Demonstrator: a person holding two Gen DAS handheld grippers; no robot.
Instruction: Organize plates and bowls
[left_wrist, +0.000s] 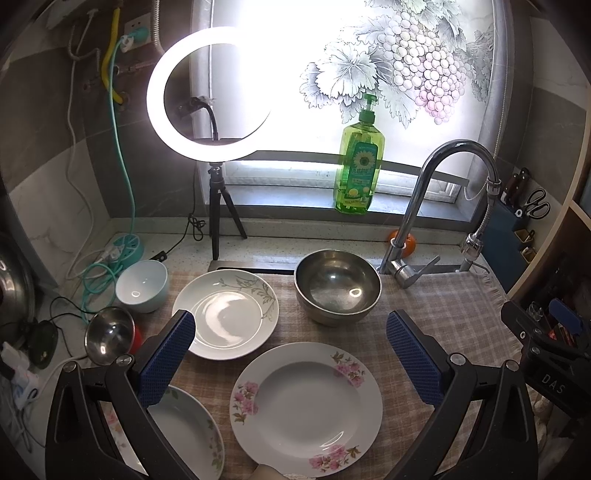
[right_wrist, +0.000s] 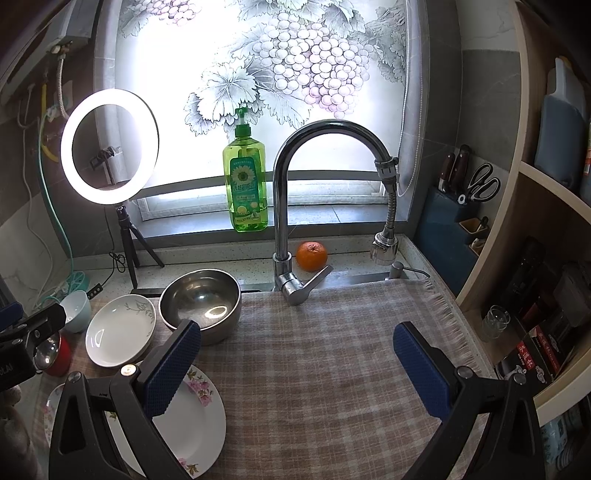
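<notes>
My left gripper (left_wrist: 291, 354) is open and empty, hovering over a white plate with pink flowers (left_wrist: 306, 408) on the checked cloth (left_wrist: 443, 302). Beyond it lie a white plate with green leaves (left_wrist: 225, 314) and a large steel bowl (left_wrist: 338, 286). Another flowered plate (left_wrist: 188, 428) lies at lower left, partly hidden by my left finger. A pale blue bowl (left_wrist: 142, 286) and a small steel bowl (left_wrist: 109, 334) stand at the left. My right gripper (right_wrist: 297, 354) is open and empty over bare cloth (right_wrist: 314, 350), with the pink-flower plate (right_wrist: 195, 424), leaf plate (right_wrist: 120, 330) and steel bowl (right_wrist: 201, 302) to its left.
A tap (right_wrist: 291, 206) arches over the cloth at the back, with an orange (right_wrist: 312, 255) behind it. A green soap bottle (left_wrist: 358, 166) stands on the sill. A ring light on a tripod (left_wrist: 207, 96) stands back left. Cables (left_wrist: 96, 273) lie left; shelves (right_wrist: 535, 295) and a knife block (right_wrist: 450, 214) right.
</notes>
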